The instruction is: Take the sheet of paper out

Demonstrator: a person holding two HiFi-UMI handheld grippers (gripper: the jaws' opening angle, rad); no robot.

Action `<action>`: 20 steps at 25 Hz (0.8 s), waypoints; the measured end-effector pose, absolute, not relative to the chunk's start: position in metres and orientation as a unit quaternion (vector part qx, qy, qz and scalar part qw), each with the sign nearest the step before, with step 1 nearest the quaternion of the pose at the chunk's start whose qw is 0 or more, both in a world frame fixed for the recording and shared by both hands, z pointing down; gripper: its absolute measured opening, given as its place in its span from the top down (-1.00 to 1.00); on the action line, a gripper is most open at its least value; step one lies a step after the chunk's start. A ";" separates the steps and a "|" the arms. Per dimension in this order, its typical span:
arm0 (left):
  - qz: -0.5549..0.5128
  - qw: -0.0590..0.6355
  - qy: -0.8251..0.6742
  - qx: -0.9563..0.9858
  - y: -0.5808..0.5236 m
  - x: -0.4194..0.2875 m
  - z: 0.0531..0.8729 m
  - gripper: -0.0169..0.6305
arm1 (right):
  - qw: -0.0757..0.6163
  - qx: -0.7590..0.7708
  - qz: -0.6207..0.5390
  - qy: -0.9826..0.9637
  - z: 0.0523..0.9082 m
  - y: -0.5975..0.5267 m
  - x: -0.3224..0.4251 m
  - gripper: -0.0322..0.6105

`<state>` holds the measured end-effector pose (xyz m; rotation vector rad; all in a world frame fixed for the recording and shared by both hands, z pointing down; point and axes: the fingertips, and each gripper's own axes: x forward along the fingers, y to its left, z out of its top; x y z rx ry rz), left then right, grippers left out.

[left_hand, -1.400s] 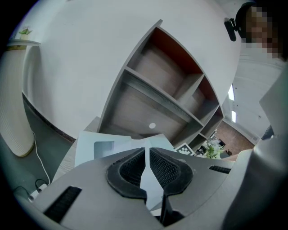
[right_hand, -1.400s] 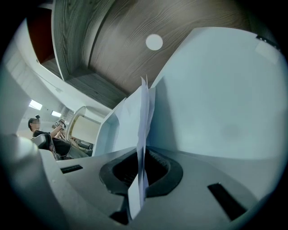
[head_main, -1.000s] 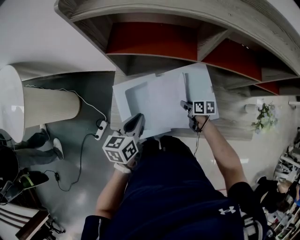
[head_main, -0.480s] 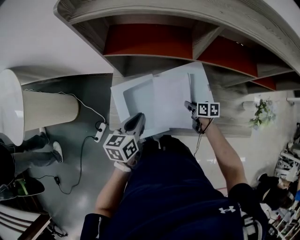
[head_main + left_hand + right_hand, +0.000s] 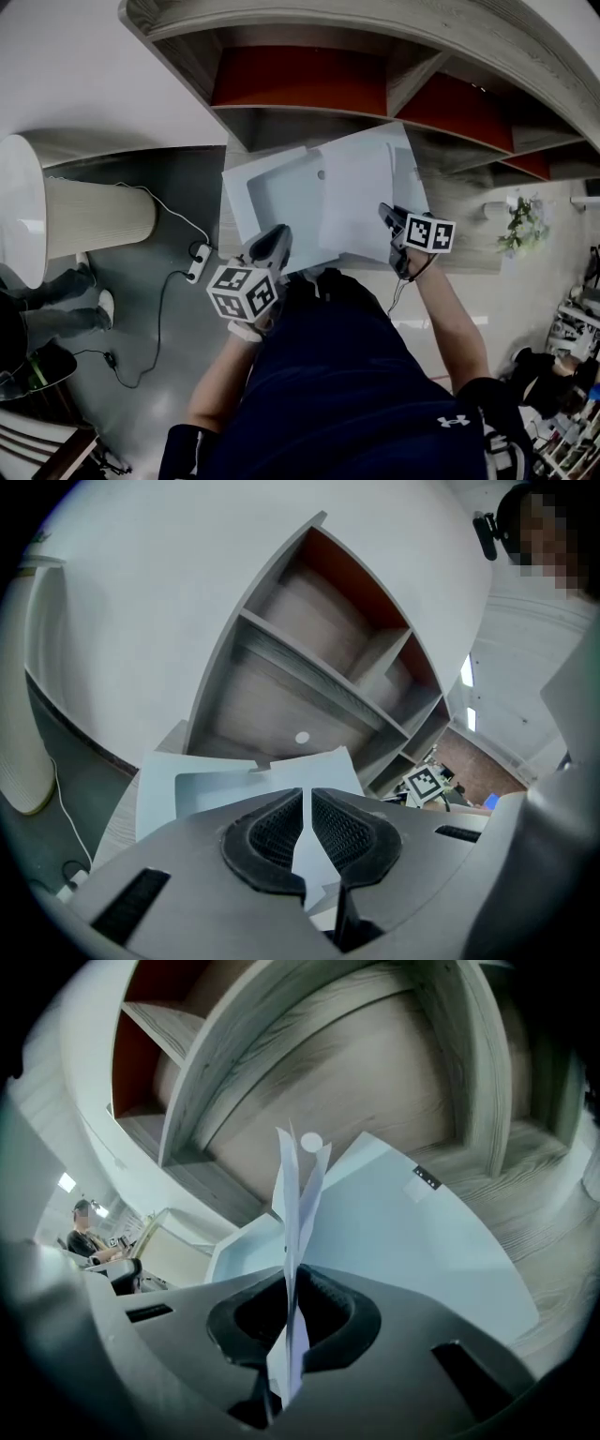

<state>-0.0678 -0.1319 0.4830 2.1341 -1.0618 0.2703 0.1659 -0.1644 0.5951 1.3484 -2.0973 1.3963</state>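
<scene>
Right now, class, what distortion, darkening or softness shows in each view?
Head view: wide lens bows the straight shelf into arcs; pale glare on the floor. Left gripper view: black corners; the folder clamped by the left gripper is sharp. Right gripper view: dark corners; the sheet of paper pinched in the right gripper looks soft close up.

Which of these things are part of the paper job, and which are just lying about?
In the job: white sheet of paper, pinched by the right gripper; pale blue folder, held by the left gripper.
Lying about: grey wooden shelf with red back panels; white power strip; small green plant; big beige cylinder.
</scene>
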 end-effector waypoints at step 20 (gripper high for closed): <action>0.092 0.365 -0.418 0.827 -0.115 -0.086 0.476 0.82 | 0.170 0.517 0.340 -0.767 0.493 -0.139 0.134 0.85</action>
